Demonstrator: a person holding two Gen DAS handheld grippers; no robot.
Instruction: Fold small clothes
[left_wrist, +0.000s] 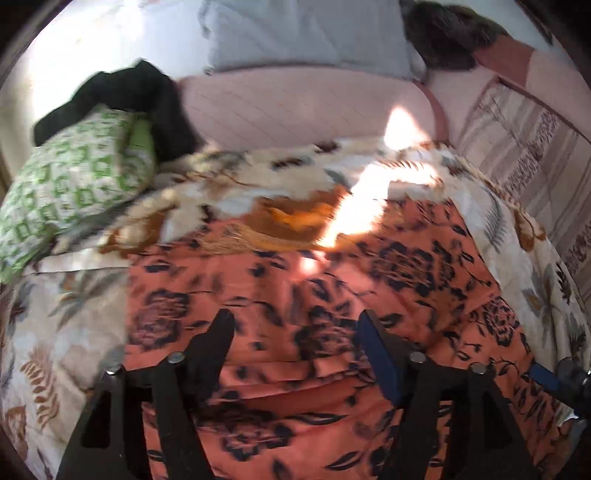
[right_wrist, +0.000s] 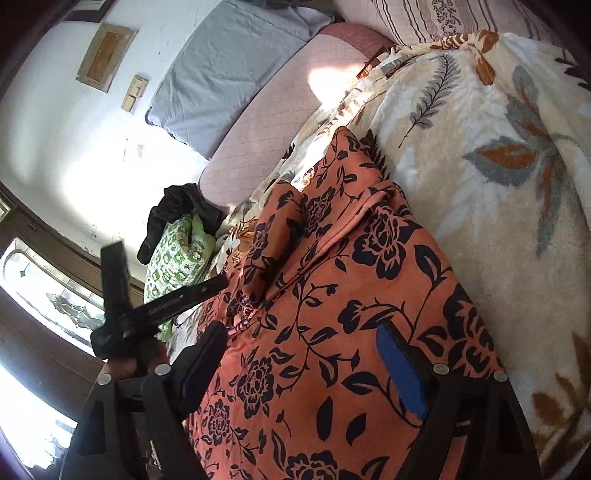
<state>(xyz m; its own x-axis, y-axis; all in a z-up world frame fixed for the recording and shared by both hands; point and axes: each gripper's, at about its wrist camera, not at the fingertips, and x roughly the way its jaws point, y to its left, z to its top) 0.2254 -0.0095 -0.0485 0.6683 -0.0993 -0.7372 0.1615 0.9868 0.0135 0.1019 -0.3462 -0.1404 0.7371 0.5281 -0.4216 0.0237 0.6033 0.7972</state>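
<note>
An orange cloth with dark flowers (left_wrist: 314, 302) lies spread on a fluffy cream blanket with leaves (left_wrist: 66, 332) on the bed. In the right wrist view, one part of the orange cloth (right_wrist: 332, 295) is folded over and makes a rolled bump near its far end.

The left gripper (left_wrist: 297, 332) is just above the orange cloth, and its two fingers stand wide apart. Nothing is between them but the cloth underneath. The picture is blurry, so it is hard to tell if the fingertips touch the cloth.

The right gripper (right_wrist: 301, 350) is open wide too, with the cloth under it. Its blue pad (right_wrist: 400, 373) sits right by the cloth. In this view the left gripper (right_wrist: 162, 277) shows off to the side, past the cloth's edge, with its fingers spread.

A green and white pillow (left_wrist: 74, 181) lies at the far side of the bed with a black cloth (left_wrist: 147, 96) draped on it. A gray pillow (left_wrist: 306, 33) leans by the wall.
</note>
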